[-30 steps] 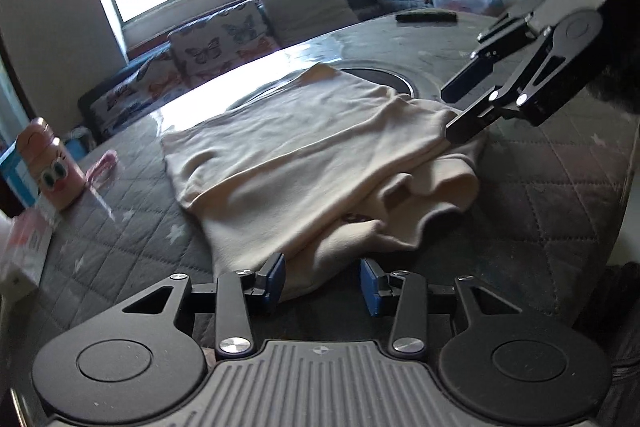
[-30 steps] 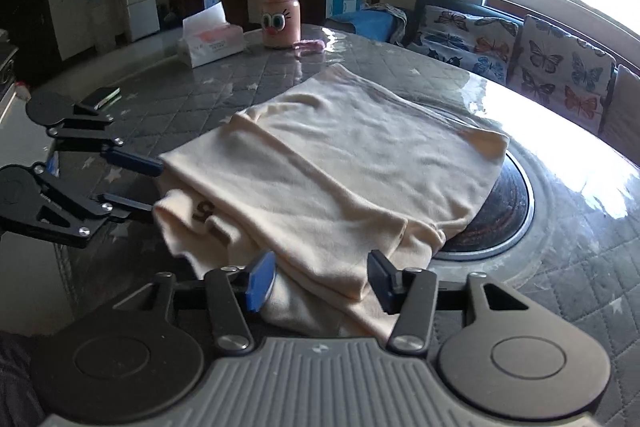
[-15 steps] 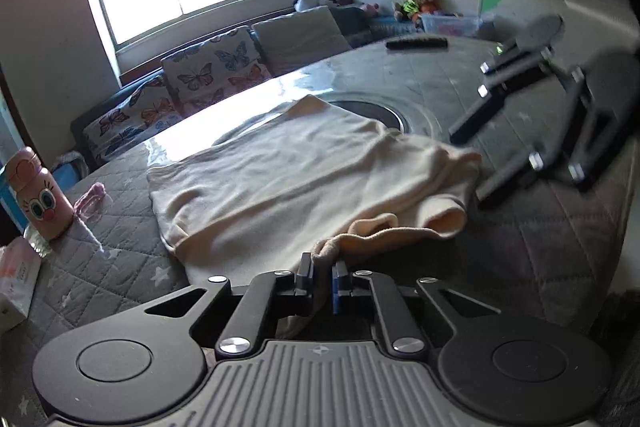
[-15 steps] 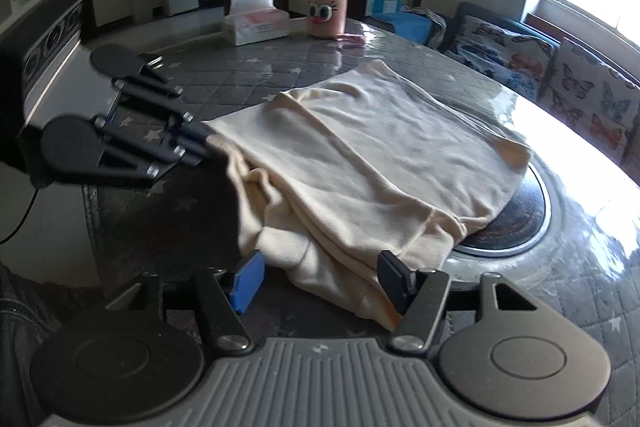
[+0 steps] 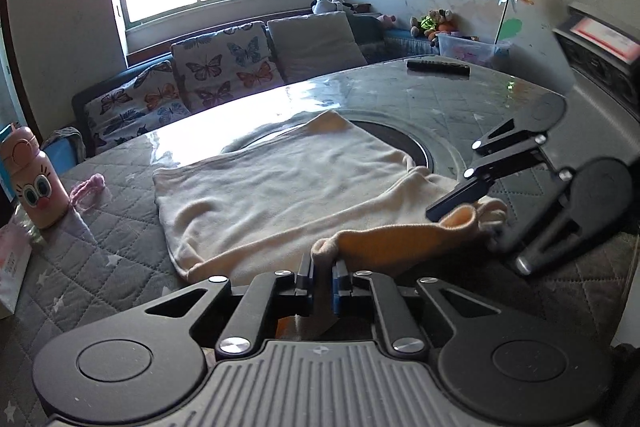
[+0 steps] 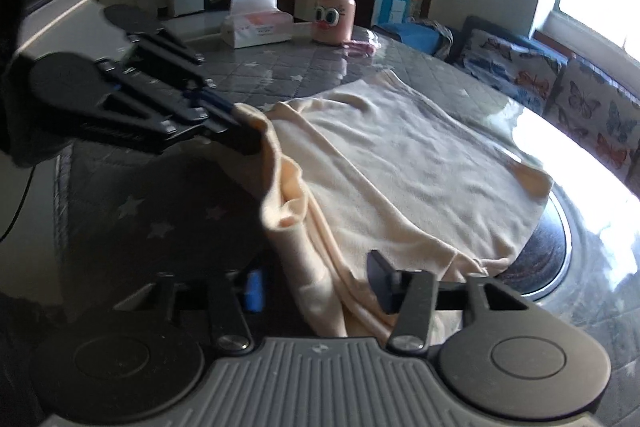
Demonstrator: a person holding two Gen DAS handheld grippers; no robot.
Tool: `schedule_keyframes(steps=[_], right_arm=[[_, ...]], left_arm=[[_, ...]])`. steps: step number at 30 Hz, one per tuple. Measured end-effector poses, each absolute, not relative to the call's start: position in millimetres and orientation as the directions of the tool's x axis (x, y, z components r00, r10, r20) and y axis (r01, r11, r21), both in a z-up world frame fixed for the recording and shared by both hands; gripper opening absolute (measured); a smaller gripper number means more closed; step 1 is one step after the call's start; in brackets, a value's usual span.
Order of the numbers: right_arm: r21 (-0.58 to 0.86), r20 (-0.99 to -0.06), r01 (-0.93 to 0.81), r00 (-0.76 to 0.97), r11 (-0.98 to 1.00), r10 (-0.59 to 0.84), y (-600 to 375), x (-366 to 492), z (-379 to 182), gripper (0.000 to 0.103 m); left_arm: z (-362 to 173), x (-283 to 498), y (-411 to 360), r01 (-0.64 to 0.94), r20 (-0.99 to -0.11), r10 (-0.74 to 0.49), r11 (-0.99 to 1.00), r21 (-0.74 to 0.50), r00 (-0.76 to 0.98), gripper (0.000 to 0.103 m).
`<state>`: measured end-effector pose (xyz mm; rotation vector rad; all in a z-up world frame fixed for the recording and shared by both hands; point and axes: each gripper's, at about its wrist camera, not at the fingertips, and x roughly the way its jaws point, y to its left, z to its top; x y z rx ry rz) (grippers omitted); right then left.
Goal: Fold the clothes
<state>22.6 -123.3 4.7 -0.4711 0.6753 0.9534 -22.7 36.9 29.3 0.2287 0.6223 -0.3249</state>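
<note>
A cream garment lies spread on the grey quilted table, with its near hem bunched up. My left gripper pinches one end of that hem and holds it a little above the table. Its jaws are opening slightly, but the pads still press on the cloth. The right wrist view shows the same grip, left gripper on the garment. My right gripper straddles the hem's other end. Its jaws are closing with cloth between them, the blue pad still clear of it. From the left wrist view the right gripper stands at the right.
A pink cartoon bottle and a pink band sit at the table's left. A tissue box stands beside the bottle. A dark round inset lies under the garment's far corner. Beyond it lies a black remote. A butterfly-cushion sofa lines the window.
My left gripper shut on the near hem and lifted it slightly. My right gripper came in around the hem's other end, widened, then narrowed its jaws.
</note>
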Motion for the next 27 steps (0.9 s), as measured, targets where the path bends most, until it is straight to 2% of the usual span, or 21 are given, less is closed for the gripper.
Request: schedule_keyframes(steps=[1,3,4,5,7,8,11,15,17,18,19,21,26,27], right_arm=[[-0.05,-0.709,-0.858,0.391,0.512,0.587,-123,27,5,0.028],[0.002,-0.71,-0.849,0.371,0.529,0.599,-124,35,8,0.022],[0.01,-0.709,-0.845,0.371,0.535,0.6,-126,37,9,0.019],[0.02,-0.708,-0.84,0.371,0.542,0.601,-127,39,12,0.018],[0.034,-0.703,-0.836,0.37,0.548,0.608,-128,43,16,0.017],[0.041,-0.7,-0.833,0.37,0.551,0.611,-128,44,18,0.016],[0.047,-0.694,-0.826,0.377,0.562,0.613,-126,48,22,0.016],[0.056,-0.679,-0.818,0.389,0.572,0.623,-126,53,29,0.016],[0.059,-0.673,-0.813,0.396,0.58,0.624,-126,55,31,0.015],[0.061,-0.671,-0.81,0.4,0.584,0.624,-126,55,32,0.015],[0.062,-0.671,-0.808,0.401,0.586,0.623,-126,56,31,0.015],[0.064,-0.672,-0.804,0.403,0.591,0.621,-127,56,30,0.015],[0.062,-0.687,-0.804,0.395,0.591,0.61,-130,50,18,0.017],[0.058,-0.692,-0.808,0.391,0.587,0.607,-132,48,16,0.02]], left_arm=[[29,-25,38,0.363,-0.604,-0.225,0.925,0.115,0.764,0.013],[27,-30,40,0.361,-0.605,-0.219,0.924,0.122,0.765,0.019],[27,-33,41,0.356,-0.605,-0.212,0.926,0.127,0.767,0.031],[26,-37,42,0.351,-0.603,-0.205,0.927,0.134,0.771,0.038],[23,-42,44,0.348,-0.599,-0.196,0.925,0.15,0.776,0.039],[22,-44,45,0.347,-0.601,-0.189,0.925,0.157,0.777,0.043],[17,-48,43,0.35,-0.605,-0.164,0.914,0.203,0.779,0.047],[7,-47,41,0.353,-0.612,-0.134,0.902,0.251,0.779,0.047],[2,-46,41,0.355,-0.613,-0.119,0.892,0.279,0.781,0.042],[0,-45,41,0.355,-0.613,-0.108,0.886,0.297,0.782,0.036],[-3,-44,41,0.355,-0.615,-0.095,0.88,0.316,0.783,0.024],[-4,-43,44,0.351,-0.611,-0.091,0.88,0.32,0.786,0.015],[7,-44,53,0.33,-0.587,-0.108,0.899,0.286,0.803,0.011],[9,-45,53,0.326,-0.583,-0.107,0.902,0.284,0.805,0.011]])
